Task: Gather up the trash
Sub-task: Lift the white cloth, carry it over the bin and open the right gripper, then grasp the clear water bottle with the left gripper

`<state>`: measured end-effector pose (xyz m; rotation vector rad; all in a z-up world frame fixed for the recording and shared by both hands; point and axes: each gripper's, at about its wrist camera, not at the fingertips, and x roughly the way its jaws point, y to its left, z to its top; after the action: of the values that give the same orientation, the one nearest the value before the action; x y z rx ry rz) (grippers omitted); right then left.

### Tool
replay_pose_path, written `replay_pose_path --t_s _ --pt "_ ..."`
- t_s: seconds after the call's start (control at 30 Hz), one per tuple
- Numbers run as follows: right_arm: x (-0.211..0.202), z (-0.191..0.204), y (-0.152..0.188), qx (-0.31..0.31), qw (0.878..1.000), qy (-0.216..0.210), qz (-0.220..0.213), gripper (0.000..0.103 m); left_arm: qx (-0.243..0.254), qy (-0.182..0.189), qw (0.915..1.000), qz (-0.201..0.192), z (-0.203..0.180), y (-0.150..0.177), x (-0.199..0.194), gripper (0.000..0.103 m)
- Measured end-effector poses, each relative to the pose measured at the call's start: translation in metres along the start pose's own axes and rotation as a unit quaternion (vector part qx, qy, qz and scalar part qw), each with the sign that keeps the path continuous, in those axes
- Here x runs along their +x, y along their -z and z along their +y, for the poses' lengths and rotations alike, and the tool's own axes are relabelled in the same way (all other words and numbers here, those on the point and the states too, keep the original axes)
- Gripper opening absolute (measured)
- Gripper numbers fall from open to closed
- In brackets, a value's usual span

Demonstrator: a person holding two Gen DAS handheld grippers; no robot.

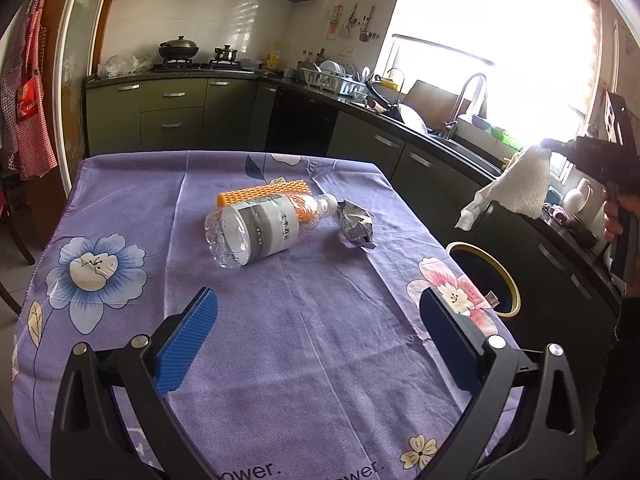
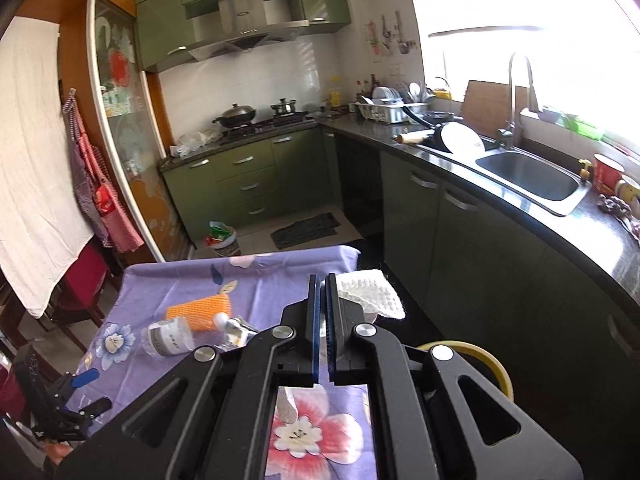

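The tablecloth [image 1: 280, 320] is purple with blue, white and pink flowers. Ahead of the blue fingers [image 1: 188, 340] lie a clear bottle [image 1: 260, 228] with grey-white label, an orange sponge [image 1: 260, 194] and silver wrapper [image 1: 356, 224]. The paper towel [image 1: 516, 188] is white; the bin [image 1: 486, 276] has a yellow rim.

The left claw [image 1: 318, 332] is hovering with its blue-padded fingers [image 1: 188, 344] spread wide; the right claw [image 2: 320, 320] is clamping shut, raised higher.
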<state>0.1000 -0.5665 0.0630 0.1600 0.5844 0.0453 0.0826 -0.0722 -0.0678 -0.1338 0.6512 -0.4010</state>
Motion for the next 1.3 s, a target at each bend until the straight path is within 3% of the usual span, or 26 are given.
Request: replay_pose_path --t_s 0.23,0.3,0.33,0.37,0.4,0.63,0.8,0.97,1.3 --pt "0.040 -0.090 0.045 0.059 0.995 0.055 0.056 0.003 0.026 0.009 0.9996 0.002 -0.023 -0.002 0.003 0.096" --pt "0.059 -0.111 0.058 0.072 0.992 0.063 0.082 0.009 0.031 0.012 0.9994 0.001 -0.028 -0.004 0.003 0.096" --pt "0.069 -0.120 0.064 0.074 0.990 0.068 0.098 0.019 0.033 0.014 0.9994 0.001 -0.030 -0.004 0.003 0.096" --pt "0.076 -0.126 0.070 0.083 0.989 0.077 0.100 0.054 0.035 0.015 0.9993 0.001 -0.031 -0.004 0.003 0.096" --pt "0.079 -0.132 0.075 0.087 0.988 0.086 0.096 0.072 0.036 0.016 0.9992 0.001 -0.032 -0.004 0.004 0.096" --pt "0.075 -0.116 0.091 0.087 0.990 0.063 0.086 0.071 0.044 0.049 0.9978 0.013 -0.023 -0.011 0.013 0.096" --pt "0.075 -0.084 0.086 0.070 0.993 0.034 0.087 0.071 0.089 0.067 0.9935 0.024 -0.015 -0.028 0.029 0.096" --pt "0.084 -0.054 0.095 0.061 0.994 0.002 0.095 0.072 0.159 0.075 0.9834 0.043 -0.004 -0.050 0.057 0.096" --pt "0.100 -0.012 0.114 0.053 0.992 -0.030 0.114 0.073 0.226 0.136 0.9583 0.110 0.033 -0.102 0.124 0.096"
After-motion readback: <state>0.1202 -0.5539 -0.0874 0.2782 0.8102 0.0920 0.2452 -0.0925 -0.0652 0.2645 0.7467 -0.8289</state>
